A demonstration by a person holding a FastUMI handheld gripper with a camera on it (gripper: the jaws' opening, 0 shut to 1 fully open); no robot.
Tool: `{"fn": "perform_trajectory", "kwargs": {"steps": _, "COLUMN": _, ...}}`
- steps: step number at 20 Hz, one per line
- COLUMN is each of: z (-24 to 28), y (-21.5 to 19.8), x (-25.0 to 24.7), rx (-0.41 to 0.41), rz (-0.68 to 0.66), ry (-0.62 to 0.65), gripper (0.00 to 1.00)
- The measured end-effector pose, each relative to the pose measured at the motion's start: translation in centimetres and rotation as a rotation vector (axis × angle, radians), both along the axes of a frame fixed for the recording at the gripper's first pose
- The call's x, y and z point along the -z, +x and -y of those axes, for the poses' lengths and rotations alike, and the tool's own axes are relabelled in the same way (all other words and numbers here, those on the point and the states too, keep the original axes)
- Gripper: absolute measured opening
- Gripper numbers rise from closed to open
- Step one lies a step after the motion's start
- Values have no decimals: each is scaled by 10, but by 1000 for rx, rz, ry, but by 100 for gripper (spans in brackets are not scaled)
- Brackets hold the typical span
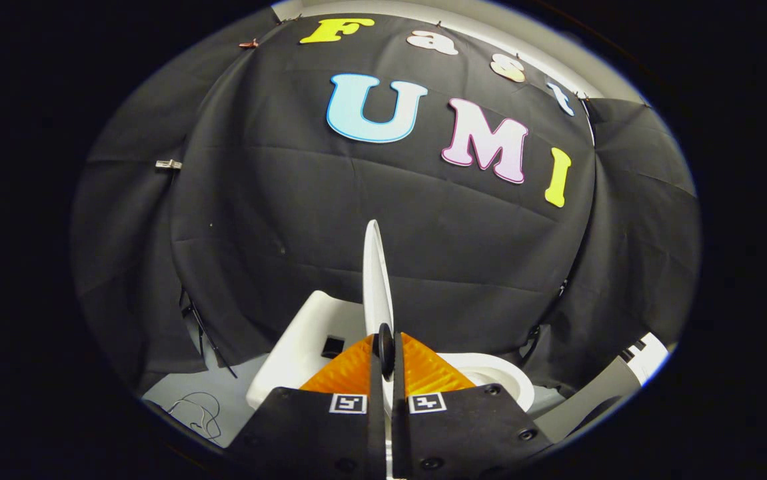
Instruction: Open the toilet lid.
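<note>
The hand-held gripper (384, 350) sits low in the centre of the frame, its two fingers (355, 370) drawn almost together and pinching the edge of the toilet lid (376, 280). The lid stands upright and edge-on, a thin white blade rising from between the fingertips toward the middle of the frame. To its left is the white toilet tank (303, 333) with a small dark square on it; to its right, lower centre-right, curves the open bowl rim (500, 377). Black cloth (276, 220) drapes the booth wall behind everything, creased and clipped at the upper left. The pale floor (183, 393) shows at lower left, with a thin looped cable (200, 407) lying on it.
</note>
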State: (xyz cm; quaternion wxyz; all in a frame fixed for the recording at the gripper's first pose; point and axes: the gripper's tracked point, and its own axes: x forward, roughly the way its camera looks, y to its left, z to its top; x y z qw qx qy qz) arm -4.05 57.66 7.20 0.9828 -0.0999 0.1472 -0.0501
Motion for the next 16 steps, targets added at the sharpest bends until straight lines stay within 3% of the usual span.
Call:
{"fn": "perform_trajectory", "kwargs": {"steps": 7, "z": -2, "y": 1, "x": 0, "rx": -49, "rz": 24, "ry": -28, "gripper": 11}}
{"fn": "perform_trajectory", "kwargs": {"steps": 9, "z": -7, "y": 3, "x": 5, "rx": -77, "rz": 8, "ry": 14, "gripper": 21}}
{"fn": "perform_trajectory", "kwargs": {"steps": 11, "z": -22, "y": 7, "x": 3, "rx": -153, "rz": -7, "ry": 26, "gripper": 60}}
{"fn": "perform_trajectory", "kwargs": {"steps": 13, "z": -12, "y": 1, "x": -1, "rx": -143, "rz": 18, "ry": -10, "gripper": 99}}
{"fn": "perform_trajectory", "kwargs": {"steps": 16, "z": -18, "y": 0, "x": -3, "rx": -170, "rz": 28, "ry": 14, "gripper": 99}}
